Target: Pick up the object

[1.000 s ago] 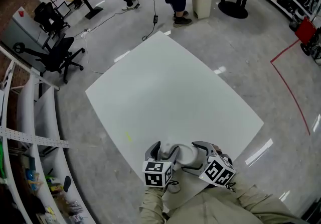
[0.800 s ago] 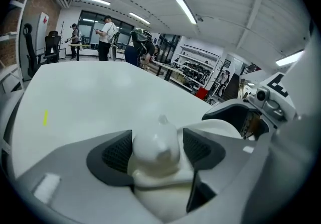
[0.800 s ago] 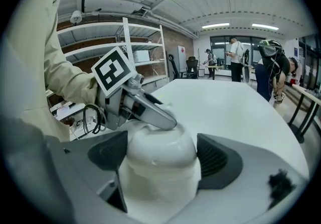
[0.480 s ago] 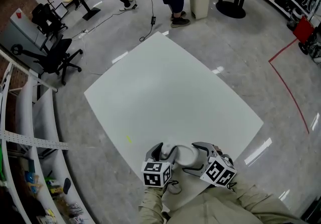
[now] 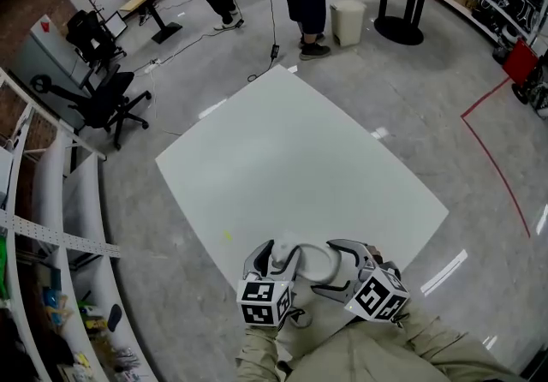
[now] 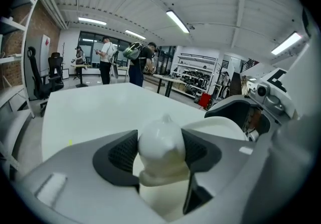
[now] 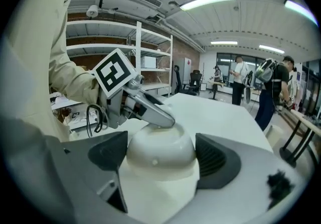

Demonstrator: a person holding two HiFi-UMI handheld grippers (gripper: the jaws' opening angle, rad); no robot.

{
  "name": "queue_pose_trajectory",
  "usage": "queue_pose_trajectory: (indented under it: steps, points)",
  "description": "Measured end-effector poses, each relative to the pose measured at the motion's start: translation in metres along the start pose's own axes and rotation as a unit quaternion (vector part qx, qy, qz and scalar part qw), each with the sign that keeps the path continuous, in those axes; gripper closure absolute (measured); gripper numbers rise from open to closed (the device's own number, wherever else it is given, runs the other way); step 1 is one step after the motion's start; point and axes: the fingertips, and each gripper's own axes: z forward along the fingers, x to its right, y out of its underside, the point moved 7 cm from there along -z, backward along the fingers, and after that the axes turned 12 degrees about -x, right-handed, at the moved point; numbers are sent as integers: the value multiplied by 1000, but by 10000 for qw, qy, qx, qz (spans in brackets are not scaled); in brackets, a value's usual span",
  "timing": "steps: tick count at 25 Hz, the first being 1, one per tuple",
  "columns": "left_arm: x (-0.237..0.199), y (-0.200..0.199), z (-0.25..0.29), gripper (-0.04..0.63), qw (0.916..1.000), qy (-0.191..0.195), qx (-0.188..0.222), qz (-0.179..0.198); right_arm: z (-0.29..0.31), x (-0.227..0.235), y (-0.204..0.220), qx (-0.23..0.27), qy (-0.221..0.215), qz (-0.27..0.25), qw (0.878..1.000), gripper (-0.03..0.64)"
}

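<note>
While l. gripper [image 5: 279, 257], jaws just closing, clamps narrow end of white object [image 5: 315, 262], r. gripper [image 5: 336, 267] grips domed end.

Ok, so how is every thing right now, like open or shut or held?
white object: held at two places.
left gripper: jaws have just been closing, now shut on the white object's narrow end.
right gripper: jaws shut on the white object's round body.
office chair: upright, nobody in it.
bin: upright.
</note>
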Motion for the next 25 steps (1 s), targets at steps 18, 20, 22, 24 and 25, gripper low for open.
queue_pose_trajectory:
  steps: [18, 20, 22, 24, 25]
  points:
    - [75, -9, -152, 336, 9822, -628, 1623, 706, -112, -95, -53, 755, 951, -1341, 9835, 190]
    - [83, -3, -163, 336, 9807, -711, 1667, 733, -119, -106, -52, 807, 966, -1402, 9821, 190]
    - [88, 3, -174, 336, 9794, -781, 1700, 755, -123, -117, -52, 869, 966, -1452, 9808, 190]
    - [94, 9, -184, 336, 9783, -832, 1739, 762, -130, -128, -51, 955, 966, -1508, 9792, 190]
    - [100, 12, -188, 336, 9775, -861, 1765, 769, -134, -133, -50, 1003, 970, -1543, 9781, 190]
